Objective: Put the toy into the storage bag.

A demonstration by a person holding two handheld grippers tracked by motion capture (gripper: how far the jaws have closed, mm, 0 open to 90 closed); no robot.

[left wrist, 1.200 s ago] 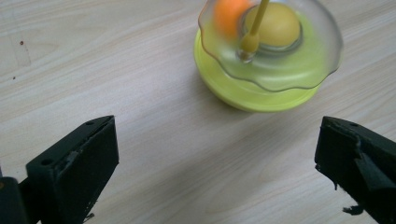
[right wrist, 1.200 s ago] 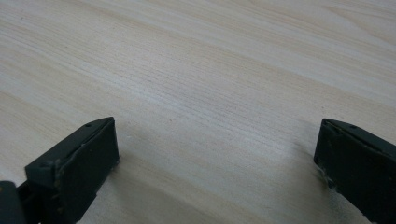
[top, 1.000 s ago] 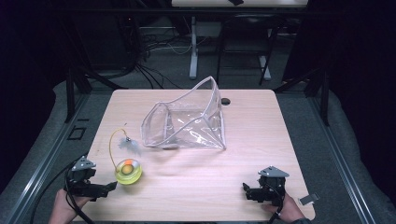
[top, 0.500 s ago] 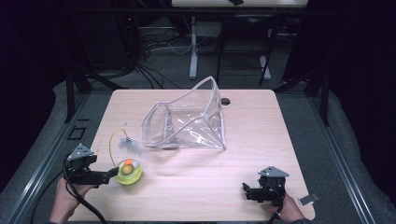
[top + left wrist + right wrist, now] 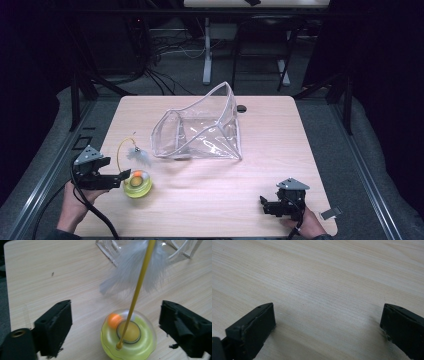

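While its jaws were just closing, the left hand-held gripper (image 5: pixel 121 177) had moved in on the yellow toy (image 5: pixel 137 183).
Still wide, the jaws straddled the toy without touching it, so the grasp looked imminent; the right hand-held gripper (image 5: pixel 263 205) waited wide open, far right of the toy. Toy and clear bag (image 5: pixel 202 127) sat on a pale wooden tabletop (image 5: pixel 280 145) in a dark room.

Toy base (image 5: pixel 128 340): glossy translucent yellow-green plastic, smooth. Wand (image 5: pixel 140 282): matt yellow plastic; feather (image 5: pixel 135 272) soft, fluffy grey. Bag (image 5: pixel 200 127): clear glossy plastic film. Table (image 5: pixel 210 195): pale matt wood grain. Gripper pads (image 5: pixel 53 325): matt black, rough-edged.
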